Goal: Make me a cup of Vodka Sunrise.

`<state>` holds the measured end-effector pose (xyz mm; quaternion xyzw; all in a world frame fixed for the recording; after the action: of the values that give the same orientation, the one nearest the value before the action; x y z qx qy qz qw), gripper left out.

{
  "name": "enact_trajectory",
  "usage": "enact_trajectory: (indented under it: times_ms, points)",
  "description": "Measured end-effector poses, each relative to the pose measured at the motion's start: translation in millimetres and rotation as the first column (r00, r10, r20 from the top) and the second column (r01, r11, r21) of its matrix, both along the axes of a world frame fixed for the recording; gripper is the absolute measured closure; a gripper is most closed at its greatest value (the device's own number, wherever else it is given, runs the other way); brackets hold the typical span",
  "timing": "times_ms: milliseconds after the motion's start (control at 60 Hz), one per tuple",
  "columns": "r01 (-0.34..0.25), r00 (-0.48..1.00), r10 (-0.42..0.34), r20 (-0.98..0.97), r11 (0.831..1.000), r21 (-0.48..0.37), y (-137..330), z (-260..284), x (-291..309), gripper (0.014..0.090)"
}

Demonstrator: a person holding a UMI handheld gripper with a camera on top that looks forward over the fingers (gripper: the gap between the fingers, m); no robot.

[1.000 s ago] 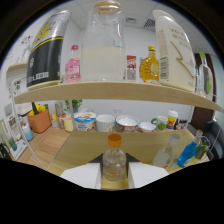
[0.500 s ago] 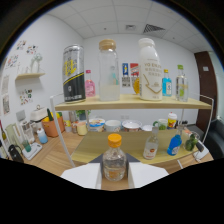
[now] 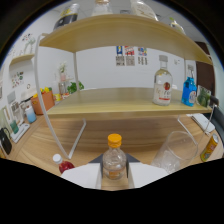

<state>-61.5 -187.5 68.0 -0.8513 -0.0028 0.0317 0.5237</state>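
A small clear bottle (image 3: pixel 114 159) with an orange cap stands upright between my fingers, and my gripper (image 3: pixel 114 170) is shut on it. The white fingers (image 3: pixel 82 176) show on either side of its body. Just ahead and to the right stands an empty clear plastic cup (image 3: pixel 175 151) on the wooden table. A small red bottle with a white cap (image 3: pixel 63 164) sits just left of the fingers. Beyond them rises a two-tier wooden shelf (image 3: pixel 120 107).
On the lower shelf board stand a clear liquor bottle with a red label (image 3: pixel 162 87) and a blue bottle (image 3: pixel 189 92). A yellow container (image 3: pixel 207 147) sits right of the cup. Pots and jars (image 3: pixel 40 102) line the left wall. The shelf's white legs (image 3: pixel 75 140) stand ahead.
The view has dropped from the shelf's upper tier to its lower board and the table. The orange-capped bottle stayed between the fingers. The cup and red bottle have come close.
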Motion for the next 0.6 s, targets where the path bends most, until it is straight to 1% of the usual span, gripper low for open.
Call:
enact_trajectory:
  times_ms: [133, 250, 283, 367, 600]
  points:
    - [0.01, 1.0, -0.009, 0.008, 0.998, -0.056, -3.3, -29.4, -1.2, 0.0695]
    - [0.0, 1.0, 0.003, 0.029, 0.996, -0.094, -9.5, -45.7, -4.4, 0.0691]
    - [-0.005, 0.999, 0.008, 0.038, 0.997, -0.082, -10.3, -44.3, -4.1, 0.0692]
    - [-0.017, 0.999, 0.02, 0.041, 0.996, -0.085, -11.3, -45.4, -6.7, 0.069]
    - [-0.017, 0.999, 0.021, 0.042, 0.994, -0.105, -14.9, -49.1, -5.6, 0.0678]
